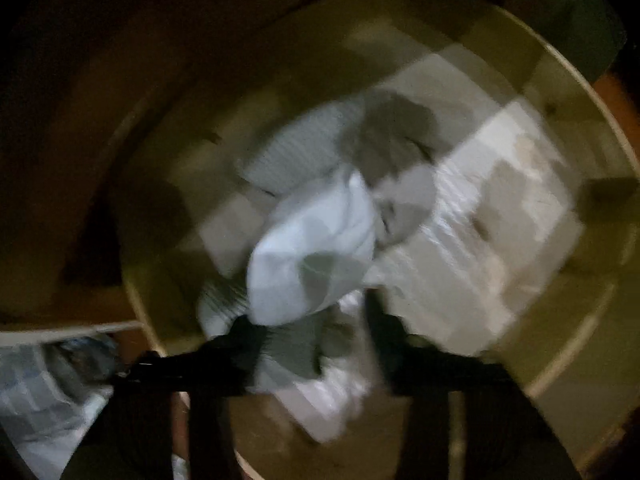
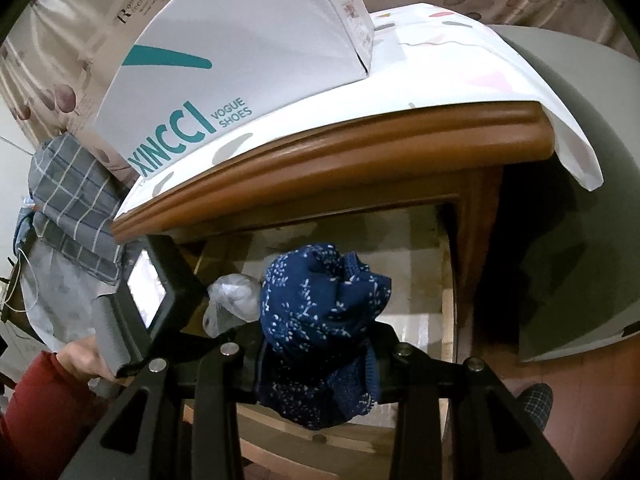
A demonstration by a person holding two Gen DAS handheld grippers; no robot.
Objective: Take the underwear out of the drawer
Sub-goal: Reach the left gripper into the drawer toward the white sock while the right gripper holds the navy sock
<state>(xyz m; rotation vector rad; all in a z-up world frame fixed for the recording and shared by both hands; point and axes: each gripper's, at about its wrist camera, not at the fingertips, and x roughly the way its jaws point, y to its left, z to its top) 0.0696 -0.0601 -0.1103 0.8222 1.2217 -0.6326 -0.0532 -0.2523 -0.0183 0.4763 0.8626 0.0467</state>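
The drawer (image 1: 552,80) is taken as the landmark. In the left wrist view, which is dim and blurred, the left claw (image 1: 308,344) is pointed steeply down into the drawer, and a pile of pale underwear (image 1: 316,248) is seen just ahead of its fingertips, near the middle of the drawer floor. A grey-green fold of the pile lies between the two dark fingers (image 1: 236,344). The jaws are drawn in narrow around that fold, but because of the blur it cannot be told whether the pads actually press on the cloth. The pile's long axis is judged to run away from the claw toward the drawer's far wall, roughly in line with the fingers.

In the right wrist view, the right claw (image 2: 316,356) is held above the drawer's front edge, and a dark blue patterned piece of underwear (image 2: 320,320) is clamped between its narrow jaws, already lifted clear of the drawer floor. The left device (image 2: 156,292) and the hand (image 2: 84,356) carrying it are seen at the drawer's left side, under the wooden top of the cabinet (image 2: 360,152).

The left claw is judged the nearer one to the pale pile; the coming move is thought to turn on the fold being caught firmly before it is lifted straight up out of the drawer.
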